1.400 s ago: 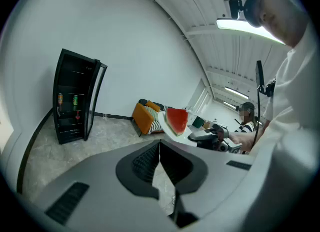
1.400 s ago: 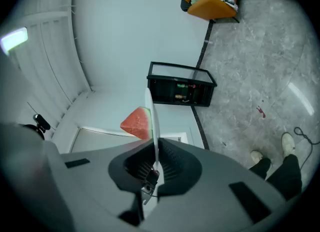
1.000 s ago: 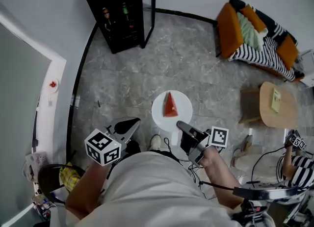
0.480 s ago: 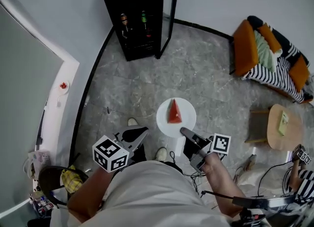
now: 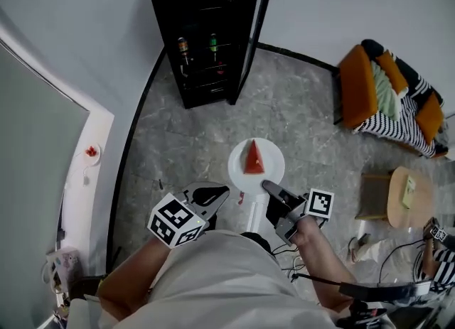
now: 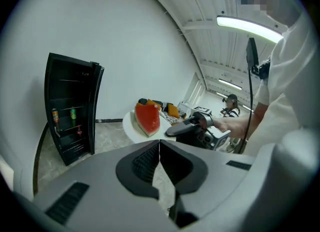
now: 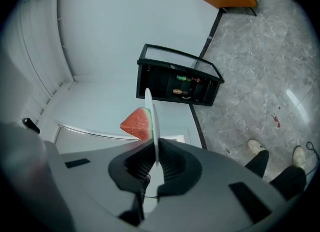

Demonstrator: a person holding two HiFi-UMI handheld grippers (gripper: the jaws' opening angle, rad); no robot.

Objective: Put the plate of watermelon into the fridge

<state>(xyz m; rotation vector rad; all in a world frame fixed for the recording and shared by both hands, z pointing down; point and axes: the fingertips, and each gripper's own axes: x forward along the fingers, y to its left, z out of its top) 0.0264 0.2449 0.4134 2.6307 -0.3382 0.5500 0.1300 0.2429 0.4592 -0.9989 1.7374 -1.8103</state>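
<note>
A white plate [image 5: 274, 169] carries a red watermelon wedge [image 5: 253, 158] and hangs level above the floor. My right gripper [image 5: 266, 187] is shut on its near rim. In the right gripper view the plate [image 7: 151, 121] shows edge-on between the pads, with the wedge [image 7: 136, 124] on its left face. My left gripper [image 5: 213, 194] is shut and holds nothing, to the left of the plate and a little nearer to me. The black fridge [image 5: 202, 33] stands ahead against the wall with its door [image 5: 256, 29] swung open and bottles on its shelves. The left gripper view shows the wedge [image 6: 147, 119] and the fridge [image 6: 70, 106].
An orange sofa with a striped blanket [image 5: 391, 96] stands at the right. A low wooden table [image 5: 407, 191] sits nearer, with a seated person [image 5: 437, 260] at the lower right. A white ledge [image 5: 89, 155] runs along the left wall. Marble floor lies between me and the fridge.
The fridge has come nearer and more of it is in view. The plate stays held in the right gripper, and both grippers keep their poses.
</note>
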